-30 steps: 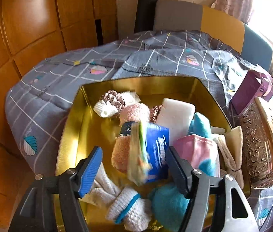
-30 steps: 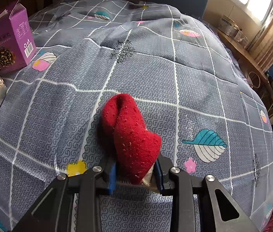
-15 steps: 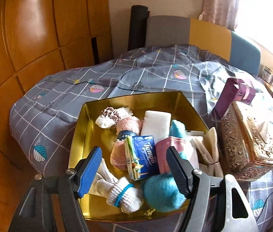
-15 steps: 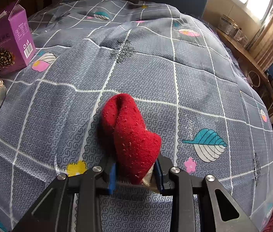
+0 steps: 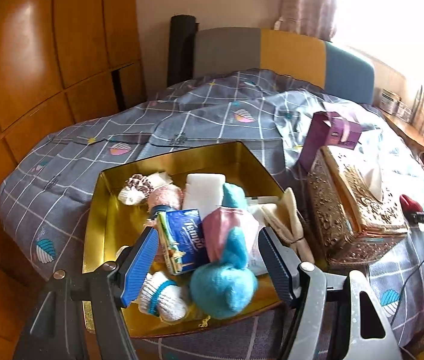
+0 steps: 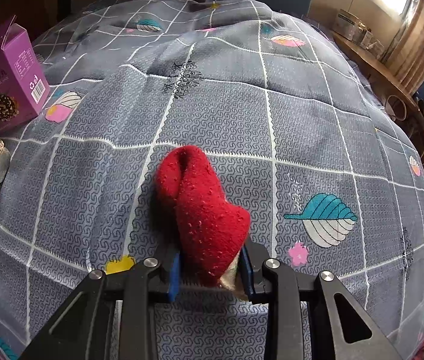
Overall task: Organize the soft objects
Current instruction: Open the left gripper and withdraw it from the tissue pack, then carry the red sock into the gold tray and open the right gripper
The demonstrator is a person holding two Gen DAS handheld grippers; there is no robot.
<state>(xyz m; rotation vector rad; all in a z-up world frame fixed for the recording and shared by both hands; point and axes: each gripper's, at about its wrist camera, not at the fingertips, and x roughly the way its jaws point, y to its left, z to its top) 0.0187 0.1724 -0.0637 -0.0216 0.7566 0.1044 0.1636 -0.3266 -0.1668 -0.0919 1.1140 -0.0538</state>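
Left gripper (image 5: 207,262) now sits higher and further back from the gold tin (image 5: 103,210) of soft items, jaws released, angled down. Right gripper (image 6: 212,265) unchanged, jaws clenched on the red sock (image 6: 202,210) over the bed quilt (image 6: 242,105).

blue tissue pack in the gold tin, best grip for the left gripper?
Grip the blue tissue pack across its thin faces at the upper end, coming from above. It stands tilted on edge among socks in the gold tin, so its top sticks up clear. Left gripper is open.
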